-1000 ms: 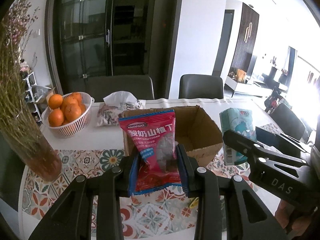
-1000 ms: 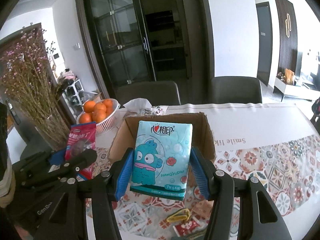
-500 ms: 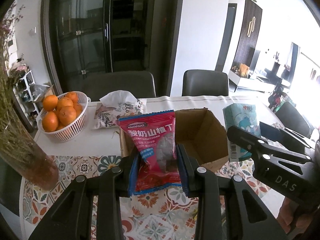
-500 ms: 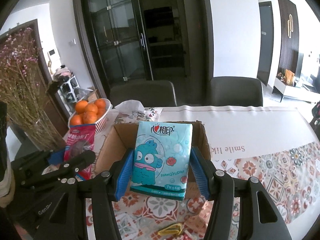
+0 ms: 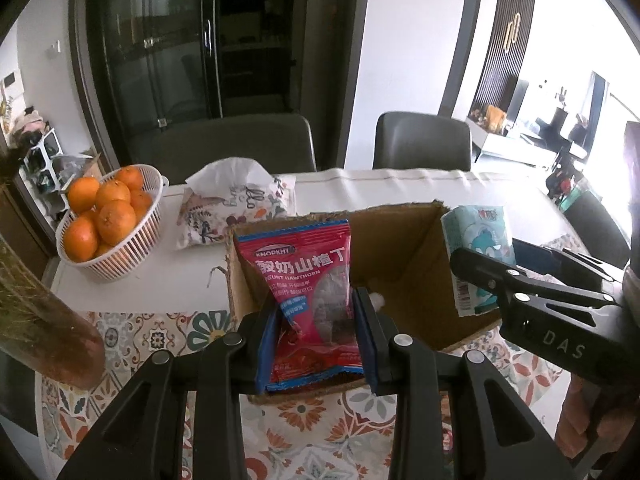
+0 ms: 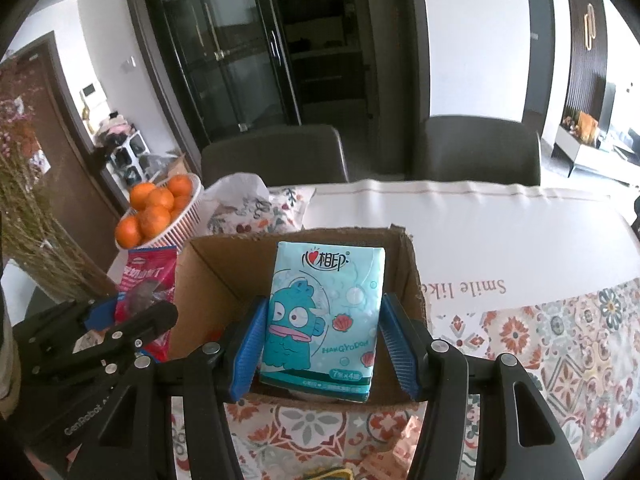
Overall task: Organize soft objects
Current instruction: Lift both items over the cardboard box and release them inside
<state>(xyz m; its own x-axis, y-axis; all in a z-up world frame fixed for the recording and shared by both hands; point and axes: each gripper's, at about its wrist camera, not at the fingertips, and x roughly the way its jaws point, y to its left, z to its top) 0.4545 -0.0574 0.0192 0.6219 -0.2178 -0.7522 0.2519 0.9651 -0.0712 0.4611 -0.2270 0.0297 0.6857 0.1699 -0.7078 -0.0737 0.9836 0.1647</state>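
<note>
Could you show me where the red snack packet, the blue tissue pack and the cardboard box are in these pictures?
red snack packet (image 5: 308, 280): left wrist view, on its printed front.
blue tissue pack (image 6: 324, 308): right wrist view, on the cartoon fish.
cardboard box (image 5: 404, 264): left wrist view, on its inner right wall.

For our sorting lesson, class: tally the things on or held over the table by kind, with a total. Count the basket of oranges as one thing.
Snack packets: 1, the red hawthorn packet
Tissue packs: 2, the blue pack and the floral pack
Cardboard boxes: 1
Baskets of oranges: 1
Vases of dried flowers: 1
Total: 6
</note>
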